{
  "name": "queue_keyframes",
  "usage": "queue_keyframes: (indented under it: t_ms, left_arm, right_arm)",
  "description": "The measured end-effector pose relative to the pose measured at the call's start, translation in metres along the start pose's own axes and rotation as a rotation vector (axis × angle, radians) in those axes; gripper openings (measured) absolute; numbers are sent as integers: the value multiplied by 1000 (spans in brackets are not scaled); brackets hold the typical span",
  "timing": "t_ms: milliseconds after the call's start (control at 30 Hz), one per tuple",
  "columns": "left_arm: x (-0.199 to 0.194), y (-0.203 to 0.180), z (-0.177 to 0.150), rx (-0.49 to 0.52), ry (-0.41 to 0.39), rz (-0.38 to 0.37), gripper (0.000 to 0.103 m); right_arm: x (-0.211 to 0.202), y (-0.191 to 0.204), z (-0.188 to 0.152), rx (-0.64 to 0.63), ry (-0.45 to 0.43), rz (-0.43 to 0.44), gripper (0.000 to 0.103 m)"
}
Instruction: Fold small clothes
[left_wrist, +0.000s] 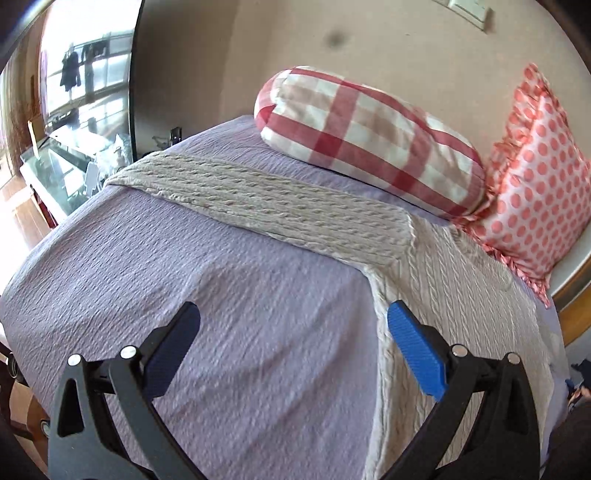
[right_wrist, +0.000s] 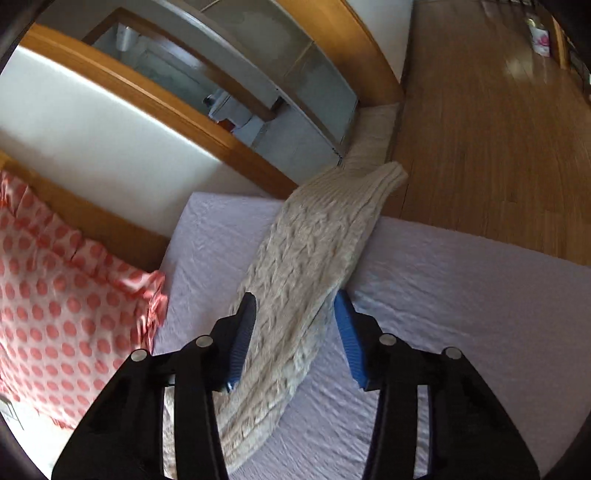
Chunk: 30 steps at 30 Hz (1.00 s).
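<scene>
A beige cable-knit sweater (left_wrist: 443, 295) lies flat on the lilac bedspread (left_wrist: 221, 295), one sleeve (left_wrist: 258, 199) stretched out to the left. My left gripper (left_wrist: 293, 328) is open and empty, hovering over the bedspread just left of the sweater's body edge. In the right wrist view the other sleeve (right_wrist: 314, 251) runs away toward the bed's edge, its cuff (right_wrist: 391, 177) hanging past the mattress. My right gripper (right_wrist: 295, 306) is open with its jaws on either side of this sleeve, not closed on it.
A red-and-white checked pillow (left_wrist: 369, 136) and a pink polka-dot pillow (left_wrist: 535, 206) lie at the head of the bed; the dotted pillow also shows in the right wrist view (right_wrist: 55, 295). Wooden floor (right_wrist: 498, 129) lies beyond the bed's edge.
</scene>
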<state>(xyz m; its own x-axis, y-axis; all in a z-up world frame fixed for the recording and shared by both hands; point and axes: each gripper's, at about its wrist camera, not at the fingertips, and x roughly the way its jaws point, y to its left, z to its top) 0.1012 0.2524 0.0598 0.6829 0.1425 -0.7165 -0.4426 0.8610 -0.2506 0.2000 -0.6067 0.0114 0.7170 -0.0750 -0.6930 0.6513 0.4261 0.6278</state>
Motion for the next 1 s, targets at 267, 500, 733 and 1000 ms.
queue_keyframes:
  t_ms: [267, 500, 733, 1000]
  left_arm:
    - [33, 50, 41, -186, 14, -40, 101]
    - [58, 81, 64, -340, 50, -91, 92]
    - [82, 93, 71, -407, 96, -74, 89]
    - [93, 121, 90, -499, 72, -114, 86]
  right_arm:
    - [-14, 40, -4, -157, -99, 69, 9]
    - [-62, 223, -145, -596, 34, 455, 8]
    - [-2, 308, -363, -918, 502, 525, 9]
    - [-7, 274, -370, -869, 664, 501, 54]
